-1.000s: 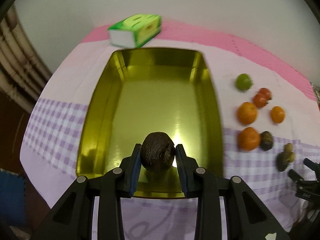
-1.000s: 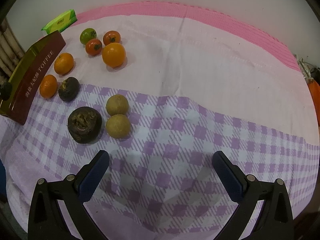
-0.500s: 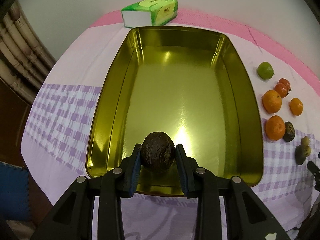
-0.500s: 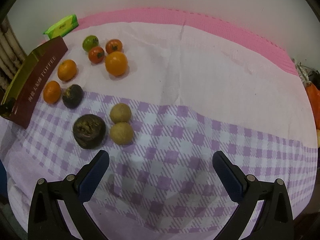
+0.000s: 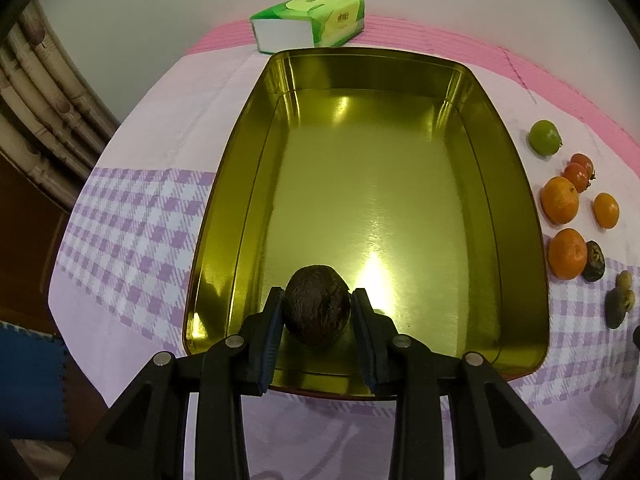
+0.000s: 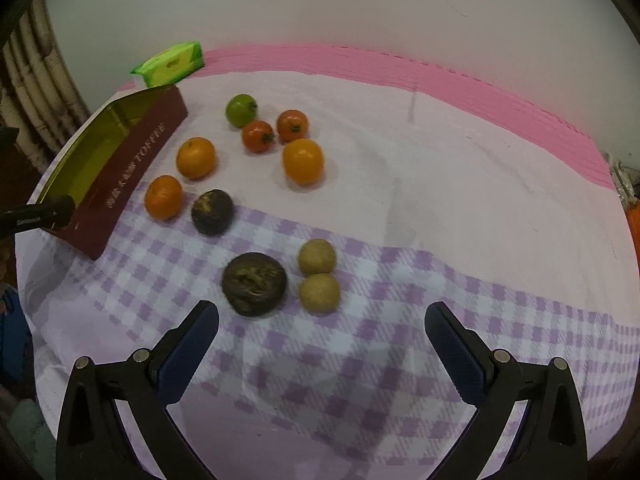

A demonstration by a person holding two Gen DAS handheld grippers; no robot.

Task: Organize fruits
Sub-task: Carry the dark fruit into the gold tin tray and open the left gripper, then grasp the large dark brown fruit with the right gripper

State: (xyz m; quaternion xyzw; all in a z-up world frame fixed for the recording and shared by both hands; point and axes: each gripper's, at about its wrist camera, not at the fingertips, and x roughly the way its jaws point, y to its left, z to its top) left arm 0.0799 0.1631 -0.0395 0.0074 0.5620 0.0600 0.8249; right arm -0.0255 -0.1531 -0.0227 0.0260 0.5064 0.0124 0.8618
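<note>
My left gripper [image 5: 318, 295] is shut on a dark brown wrinkled fruit [image 5: 317, 308], held just above the near end of the gold tin tray [image 5: 380, 160]. The tray holds nothing else. In the right wrist view my right gripper [image 6: 320, 310] stands wide open over the checked cloth, with nothing between its fingers. Just ahead of it lie a large dark fruit [image 6: 254, 283] and two tan fruits [image 6: 316, 256]. Farther back are a smaller dark fruit [image 6: 212, 212], three oranges [image 6: 303, 161], two red fruits [image 6: 258, 136] and a green one [image 6: 241, 110].
A green tissue pack [image 5: 310, 20] lies behind the tray's far end. The tray's dark red side wall [image 6: 132, 168] stands left of the fruits. A pink mat [image 6: 440, 72] runs along the back by the white wall. The cloth drops off at the near edge.
The left gripper has carried the dark fruit farther over the tray and lower. The right gripper has risen and swung, so the fruits now sit nearer the middle of its view.
</note>
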